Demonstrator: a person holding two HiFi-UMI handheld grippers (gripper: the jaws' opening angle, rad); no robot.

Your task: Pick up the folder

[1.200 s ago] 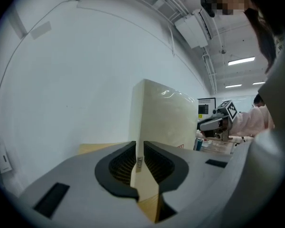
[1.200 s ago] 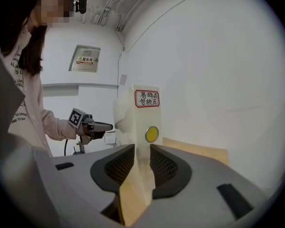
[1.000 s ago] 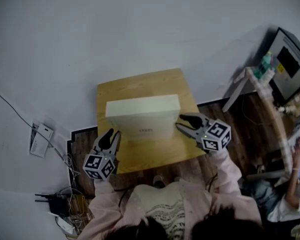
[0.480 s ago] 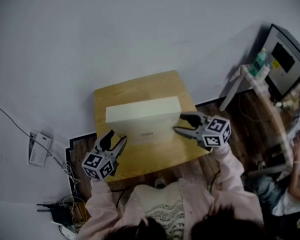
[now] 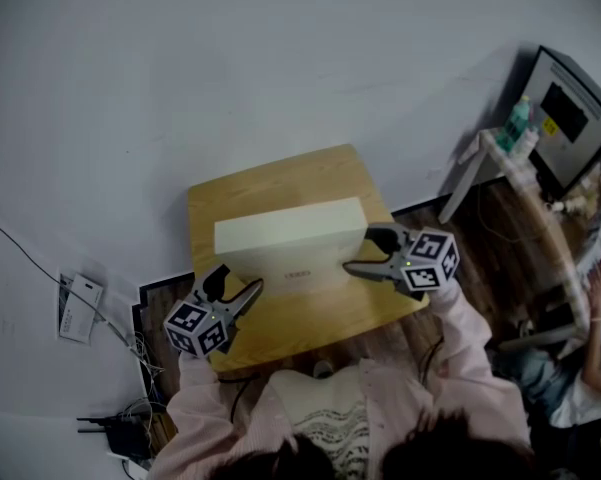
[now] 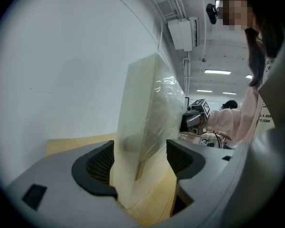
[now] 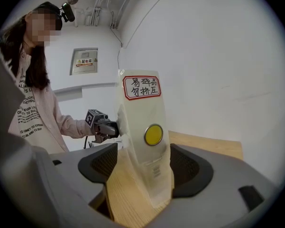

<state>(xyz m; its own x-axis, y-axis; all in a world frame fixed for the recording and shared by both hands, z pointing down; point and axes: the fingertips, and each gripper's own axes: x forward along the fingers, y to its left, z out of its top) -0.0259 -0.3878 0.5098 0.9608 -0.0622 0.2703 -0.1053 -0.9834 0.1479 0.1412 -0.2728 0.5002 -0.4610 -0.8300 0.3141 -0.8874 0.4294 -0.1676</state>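
Note:
The folder (image 5: 290, 238) is a thick white box file standing upright on a small wooden table (image 5: 280, 173). My left gripper (image 5: 238, 284) is at its left end and my right gripper (image 5: 362, 250) at its right end. Both sets of jaws have just been opening and stand wide. In the left gripper view the folder (image 6: 147, 108) rises between the jaws of the left gripper (image 6: 140, 163), close to the left pad, with a gap at the right one. In the right gripper view the folder (image 7: 142, 127), with a red-framed label (image 7: 142, 87) and a yellow dot (image 7: 153, 135), stands between the spread jaws of the right gripper (image 7: 142, 167).
A white wall stands right behind the table. At the right are a monitor (image 5: 570, 118), a green bottle (image 5: 518, 123) on a white stand, and a seated person (image 5: 590, 368). Cables and a router (image 5: 110, 428) lie on the floor at the left, near a white box (image 5: 80, 293).
Both grippers' jaws have spread wider around the folder's ends. The left gripper has edged in towards the folder. The folder stands where it was.

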